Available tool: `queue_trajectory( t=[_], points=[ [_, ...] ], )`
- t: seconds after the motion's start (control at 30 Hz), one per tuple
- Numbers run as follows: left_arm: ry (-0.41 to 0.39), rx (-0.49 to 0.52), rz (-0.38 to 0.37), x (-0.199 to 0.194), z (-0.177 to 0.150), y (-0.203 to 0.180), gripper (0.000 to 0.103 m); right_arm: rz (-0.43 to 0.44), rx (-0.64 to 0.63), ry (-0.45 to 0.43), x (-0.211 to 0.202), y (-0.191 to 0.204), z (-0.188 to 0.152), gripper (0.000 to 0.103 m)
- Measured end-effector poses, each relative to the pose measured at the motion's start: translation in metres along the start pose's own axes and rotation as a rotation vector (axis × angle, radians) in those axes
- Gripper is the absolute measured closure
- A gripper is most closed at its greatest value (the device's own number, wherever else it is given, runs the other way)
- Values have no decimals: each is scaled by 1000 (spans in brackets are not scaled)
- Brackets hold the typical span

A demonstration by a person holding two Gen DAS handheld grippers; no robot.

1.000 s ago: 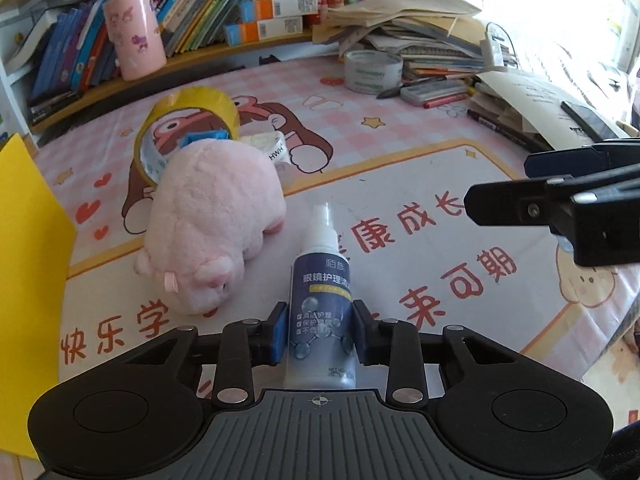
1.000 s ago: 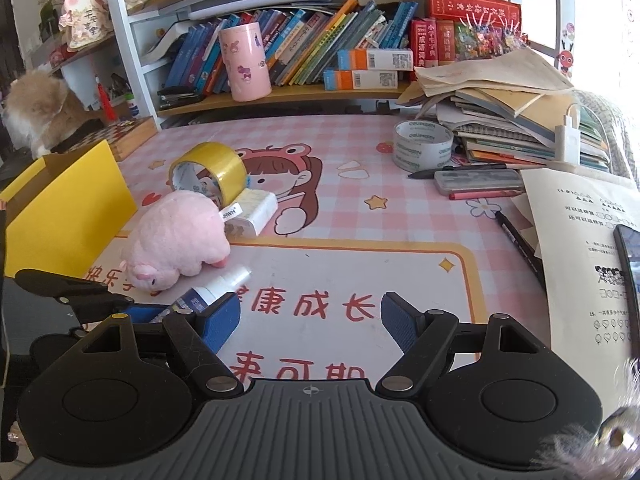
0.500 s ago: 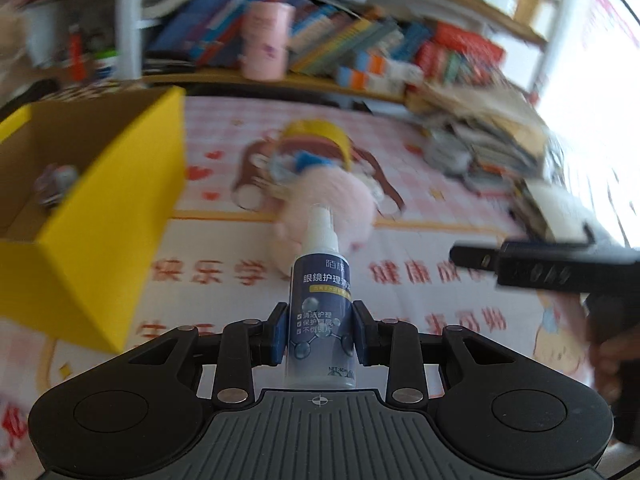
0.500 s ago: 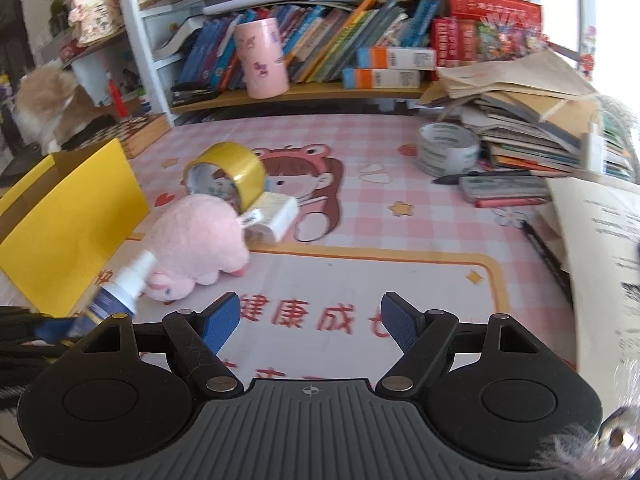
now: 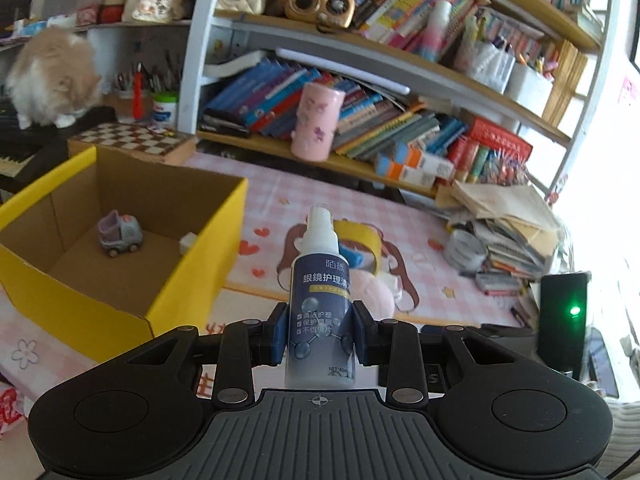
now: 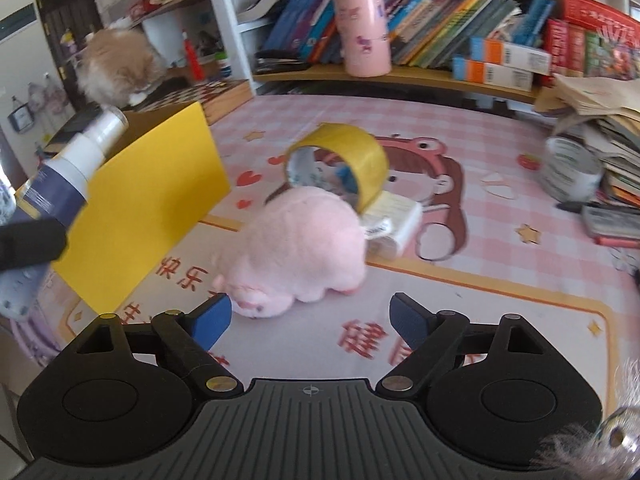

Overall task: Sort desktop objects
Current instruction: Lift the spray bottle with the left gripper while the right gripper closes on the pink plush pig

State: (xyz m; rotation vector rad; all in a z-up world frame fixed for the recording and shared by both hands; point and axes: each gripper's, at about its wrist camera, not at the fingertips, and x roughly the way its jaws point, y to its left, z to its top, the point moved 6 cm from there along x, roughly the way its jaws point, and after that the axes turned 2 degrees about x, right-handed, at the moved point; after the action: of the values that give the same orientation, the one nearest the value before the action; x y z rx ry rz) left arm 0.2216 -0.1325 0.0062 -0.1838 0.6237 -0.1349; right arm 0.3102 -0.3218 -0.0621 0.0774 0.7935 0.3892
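A: What does the left gripper [image 5: 319, 336] have?
B: Its blue pads pinch the sides of a smooth plastic spray bottle [image 5: 320, 308], navy label, white nozzle cap, standing upright between them. The gripper tilts downward, held clear above the mat.

A: And the box?
B: A yellow cardboard box [image 5: 192, 292], open-topped, brown inside, sits just left of the bottle in the left wrist view. A small lilac toy car [image 5: 120, 234] and a white block lie on its floor, with bare cardboard around them.

A: The right gripper [image 6: 310, 318]?
B: Its jaws have just been opening and stand spread wide, nothing between them. It angles down at a fluffy pink plush pig [image 6: 296, 252] lying just beyond the fingertips.

A: Anything crowding the pig?
B: A glossy yellow tape roll [image 6: 348, 160] stands on edge right behind it, beside a white packet. The printed mat [image 6: 500, 280] to the pig's right lies bare.
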Motion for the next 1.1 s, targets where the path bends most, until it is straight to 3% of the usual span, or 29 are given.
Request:
queue_trajectory(
  t=[0.27, 0.5, 0.67, 0.9, 1.1],
  points=[
    [-22, -18, 33, -6, 9, 8, 71, 12, -11, 20, 35, 8, 16, 12],
    [-34, -31, 41, -11, 11, 11, 71, 25, 43, 37, 56, 6, 20, 1],
    [-34, -32, 30, -15, 11, 12, 71, 44, 75, 35, 69, 3, 18, 1],
    [-35, -35, 11, -20, 9, 10, 71, 81, 58, 8, 60, 12, 18, 24],
    [-28, -33, -25, -22, 6, 10, 71, 74, 81, -12, 31, 12, 14, 25]
  ],
)
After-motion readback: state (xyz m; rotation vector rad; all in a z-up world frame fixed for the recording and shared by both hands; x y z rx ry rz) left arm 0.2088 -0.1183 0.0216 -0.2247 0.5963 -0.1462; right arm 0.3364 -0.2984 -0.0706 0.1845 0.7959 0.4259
